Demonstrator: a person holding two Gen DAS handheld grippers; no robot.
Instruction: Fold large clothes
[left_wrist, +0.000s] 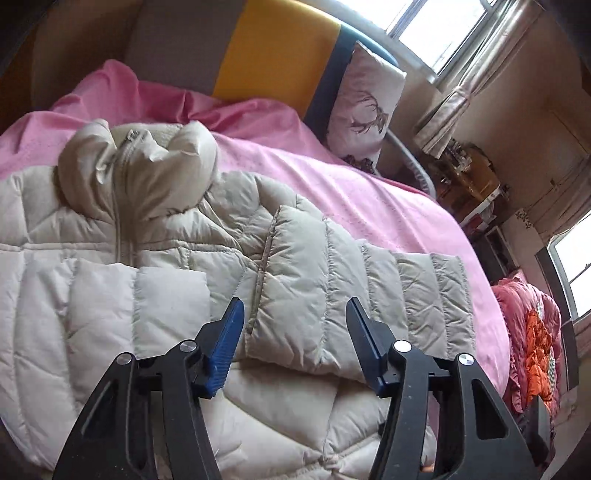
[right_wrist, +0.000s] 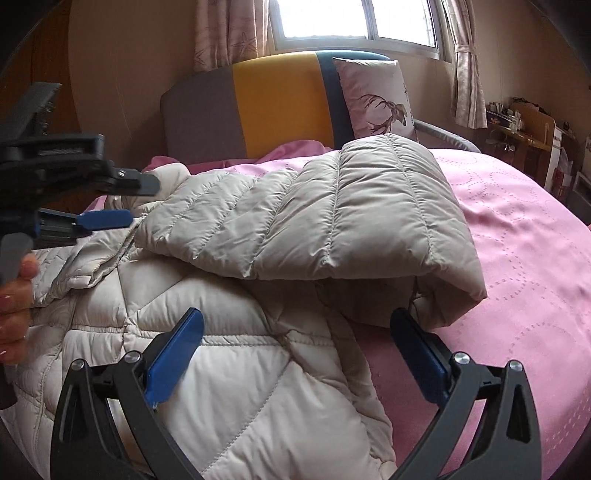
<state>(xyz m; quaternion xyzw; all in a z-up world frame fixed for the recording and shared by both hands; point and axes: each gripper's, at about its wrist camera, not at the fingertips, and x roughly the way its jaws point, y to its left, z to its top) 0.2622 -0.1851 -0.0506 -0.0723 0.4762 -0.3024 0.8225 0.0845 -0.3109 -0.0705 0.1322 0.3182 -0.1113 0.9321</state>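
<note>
Right wrist view: the sleeve (right_wrist: 314, 214) lies crosswise over the jacket (right_wrist: 221, 369), its cuff end just beyond the spread, empty right gripper (right_wrist: 295, 354), nearer than the half-spread, empty left gripper (right_wrist: 107, 218).

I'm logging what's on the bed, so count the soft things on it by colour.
Beige: 1, jacket
Pink: 1, bedspread
White with deer print: 1, pillow
Total: 3
</note>
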